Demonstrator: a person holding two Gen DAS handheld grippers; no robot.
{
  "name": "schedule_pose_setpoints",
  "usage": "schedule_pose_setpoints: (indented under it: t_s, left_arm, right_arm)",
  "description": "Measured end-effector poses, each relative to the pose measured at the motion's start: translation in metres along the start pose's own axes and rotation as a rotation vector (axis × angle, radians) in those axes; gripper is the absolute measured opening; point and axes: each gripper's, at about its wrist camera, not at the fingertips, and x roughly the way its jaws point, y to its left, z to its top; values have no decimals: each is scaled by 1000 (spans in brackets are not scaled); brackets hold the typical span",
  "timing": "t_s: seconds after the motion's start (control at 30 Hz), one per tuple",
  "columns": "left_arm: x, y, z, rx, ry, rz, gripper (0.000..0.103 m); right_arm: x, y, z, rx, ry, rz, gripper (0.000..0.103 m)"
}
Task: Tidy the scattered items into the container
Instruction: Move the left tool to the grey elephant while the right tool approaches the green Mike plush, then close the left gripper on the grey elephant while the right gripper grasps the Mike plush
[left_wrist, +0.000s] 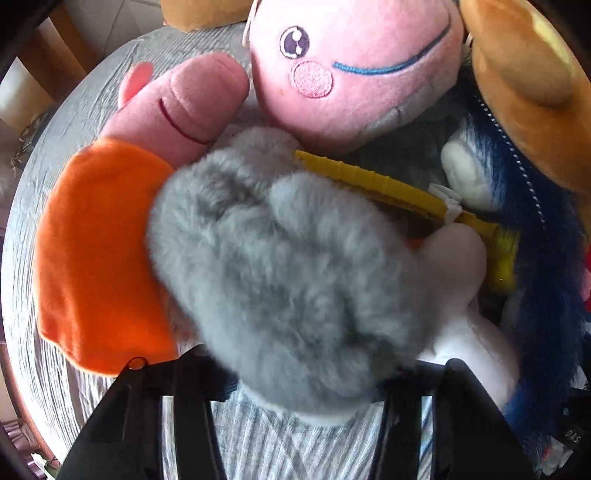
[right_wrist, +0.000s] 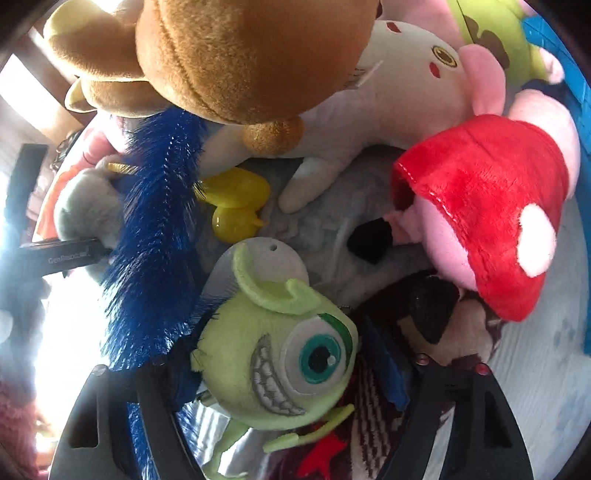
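Note:
In the left wrist view my left gripper (left_wrist: 303, 384) is shut on a fluffy grey plush (left_wrist: 280, 266), which fills the gap between the black fingers (left_wrist: 184, 406). It hangs over a pile of toys: a pink pig plush in an orange dress (left_wrist: 99, 251), a round pink plush head (left_wrist: 354, 66), a yellow plastic toy (left_wrist: 391, 184). In the right wrist view my right gripper (right_wrist: 291, 384) is shut on a green one-eyed monster plush (right_wrist: 280, 354). The grey plush (right_wrist: 88, 210) and the left gripper's finger (right_wrist: 66, 254) show at the left there.
A blue furry plush (right_wrist: 155, 243), a brown bear plush (right_wrist: 236, 55), a white plush (right_wrist: 399, 96), a pig plush in a red dress (right_wrist: 487, 206) and a yellow duck (right_wrist: 236, 206) crowd the pile. A blue container wall (right_wrist: 580, 110) stands at far right. Grey striped cloth (left_wrist: 74, 110) lies underneath.

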Motion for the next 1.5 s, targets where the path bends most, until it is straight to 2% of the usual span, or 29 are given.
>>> schedule_pose_setpoints:
  t_s: [0.07, 0.17, 0.2, 0.27, 0.33, 0.4, 0.5, 0.53, 0.63, 0.67, 0.7, 1.0, 1.2, 1.37, 1.5]
  left_arm:
    - [-16, 1, -5, -2, -25, -9, 39]
    - [-47, 2, -17, 19, -79, -16, 37]
    - [-58, 2, -21, 28, -99, -21, 37]
    - [-78, 1, -30, 50, -135, -33, 29]
    - [-95, -1, -40, 72, -173, -47, 27]
    - [-102, -1, -49, 77, -189, -56, 27]
    - [-104, 5, -59, 44, -172, -114, 27]
    - [-104, 8, -62, 29, -164, -134, 30]
    - [-105, 10, -58, -10, -159, -134, 53]
    - [-104, 11, -56, -24, -158, -142, 62]
    - [-103, 10, -53, -38, -160, -140, 65]
    - [-71, 0, -27, -130, -124, -47, 65]
    - [-25, 2, -14, -209, -43, 3, 65]
    - [11, 7, -19, -285, 31, 33, 65]
    - [12, 0, -20, -240, -2, 91, 66]
  right_arm:
    - [-6, 1, -2, 4, -6, 9, 66]
    - [-21, 4, -11, -4, -21, -5, 65]
    - [-28, 4, -15, -2, -31, -2, 65]
    - [-43, 5, -23, 2, -58, -2, 65]
    - [-62, 6, -33, 9, -91, -2, 65]
    - [-79, 6, -43, 18, -121, -9, 65]
    - [-99, 4, -56, 34, -154, -22, 65]
    - [-104, 2, -59, 42, -161, -24, 65]
    - [-111, -2, -70, 64, -168, -35, 65]
    - [-111, -4, -70, 73, -169, -36, 65]
    - [-111, -6, -71, 82, -170, -36, 65]
    - [-96, -15, -58, 62, -153, -23, 65]
    - [-65, -26, -29, 22, -99, -19, 65]
    - [-35, -31, -8, -14, -43, 5, 65]
    - [-17, -33, -5, -33, -13, 0, 65]
